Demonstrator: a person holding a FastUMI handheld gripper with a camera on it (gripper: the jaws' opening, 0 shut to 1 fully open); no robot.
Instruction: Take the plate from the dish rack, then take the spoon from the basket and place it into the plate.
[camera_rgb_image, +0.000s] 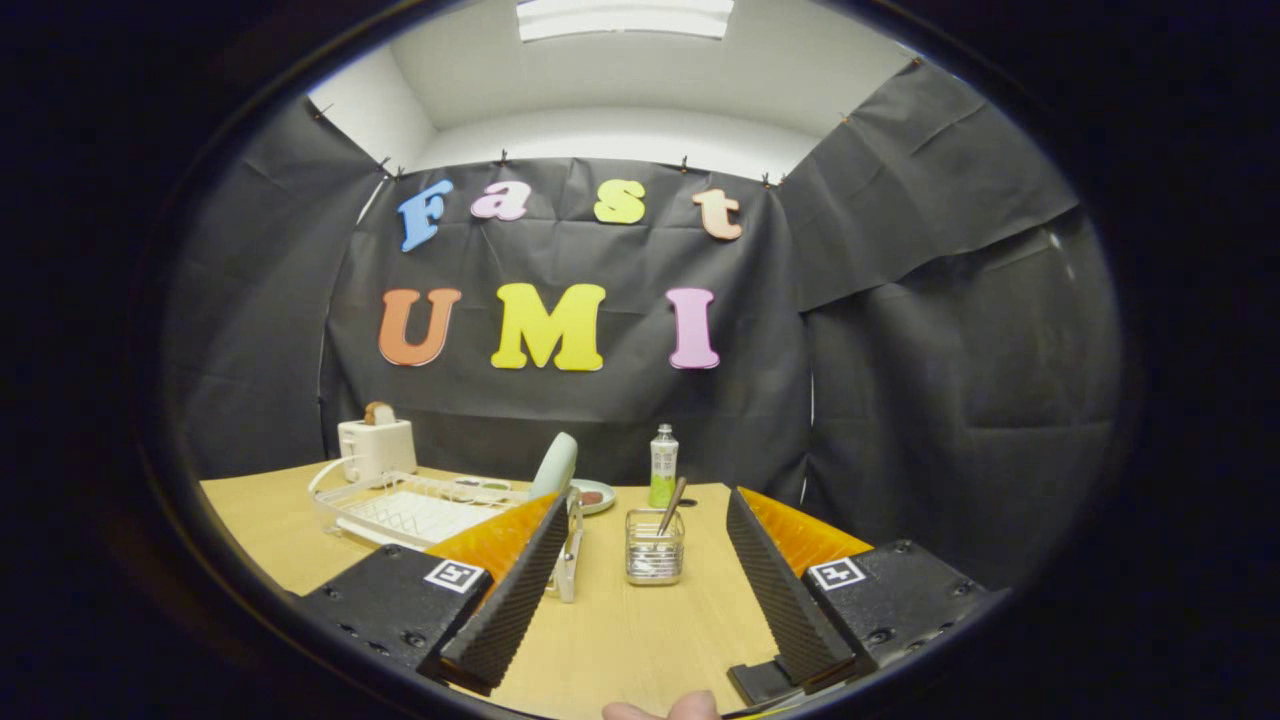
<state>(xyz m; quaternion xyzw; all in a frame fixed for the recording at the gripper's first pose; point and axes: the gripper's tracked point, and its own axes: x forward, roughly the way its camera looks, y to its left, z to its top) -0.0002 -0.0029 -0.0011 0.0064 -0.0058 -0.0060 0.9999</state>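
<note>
We see our gripper (645, 590) wide open, holding nothing. The spoon (671, 506) stands in the basket (654, 547) just ahead, between the fingers. The plate (555, 466) stands in the dish rack (420, 507) beyond our left finger.

Dish rack (400, 510) partly behind finger (510, 590)
</note>
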